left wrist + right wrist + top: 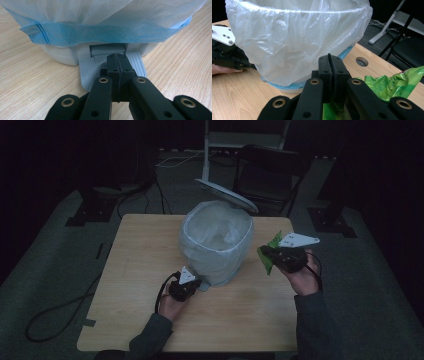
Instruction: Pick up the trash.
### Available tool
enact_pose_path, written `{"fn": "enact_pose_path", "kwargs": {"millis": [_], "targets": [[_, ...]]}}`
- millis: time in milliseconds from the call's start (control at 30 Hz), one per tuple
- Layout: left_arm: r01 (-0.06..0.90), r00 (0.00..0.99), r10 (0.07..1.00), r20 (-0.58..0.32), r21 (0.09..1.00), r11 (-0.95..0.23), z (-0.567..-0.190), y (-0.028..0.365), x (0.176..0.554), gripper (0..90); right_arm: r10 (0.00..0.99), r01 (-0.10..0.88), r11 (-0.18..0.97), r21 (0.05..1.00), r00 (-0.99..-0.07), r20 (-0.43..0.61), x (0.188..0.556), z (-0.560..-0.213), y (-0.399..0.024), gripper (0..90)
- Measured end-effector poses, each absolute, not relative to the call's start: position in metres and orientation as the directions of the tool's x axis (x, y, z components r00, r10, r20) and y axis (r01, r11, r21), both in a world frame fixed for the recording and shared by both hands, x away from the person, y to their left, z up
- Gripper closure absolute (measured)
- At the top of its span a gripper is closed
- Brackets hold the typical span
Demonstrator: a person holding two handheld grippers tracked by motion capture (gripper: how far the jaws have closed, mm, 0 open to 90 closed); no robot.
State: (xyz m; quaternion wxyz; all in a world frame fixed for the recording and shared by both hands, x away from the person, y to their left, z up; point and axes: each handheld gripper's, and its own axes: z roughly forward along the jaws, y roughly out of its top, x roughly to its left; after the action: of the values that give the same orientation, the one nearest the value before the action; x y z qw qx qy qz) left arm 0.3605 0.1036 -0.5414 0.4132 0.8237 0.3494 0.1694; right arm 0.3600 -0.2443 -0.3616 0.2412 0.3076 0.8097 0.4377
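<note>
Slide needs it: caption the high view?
Left gripper presses bin pedal, lid up; right gripper holds green wrapper.

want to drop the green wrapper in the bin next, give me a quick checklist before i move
1. Lid up: ok.
2. Left gripper shut, tips on the bin's pedal: ok.
3. Right gripper shut on the green wrapper: ok.
4. Bag liner folded over the rim, mouth open: ok.
5. Wrapper above the opening: not ok, it is beside the bin.
6. Room inside the bin: cannot tell.

White liner, blue hem; green wrapper; ribbed grey pedal
</note>
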Motion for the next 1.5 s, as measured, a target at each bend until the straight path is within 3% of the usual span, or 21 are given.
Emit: {"fn": "enact_pose_path", "kwargs": {"millis": [1500], "targets": [[0.434,0.698,0.716,-0.007,0.800,-0.415,-0.542,0.103,0.360,90.0,0.663,0.196,0.449,0.872,-0.727,-0.178,0.340,-0.317,-0.230,87.2]]}}
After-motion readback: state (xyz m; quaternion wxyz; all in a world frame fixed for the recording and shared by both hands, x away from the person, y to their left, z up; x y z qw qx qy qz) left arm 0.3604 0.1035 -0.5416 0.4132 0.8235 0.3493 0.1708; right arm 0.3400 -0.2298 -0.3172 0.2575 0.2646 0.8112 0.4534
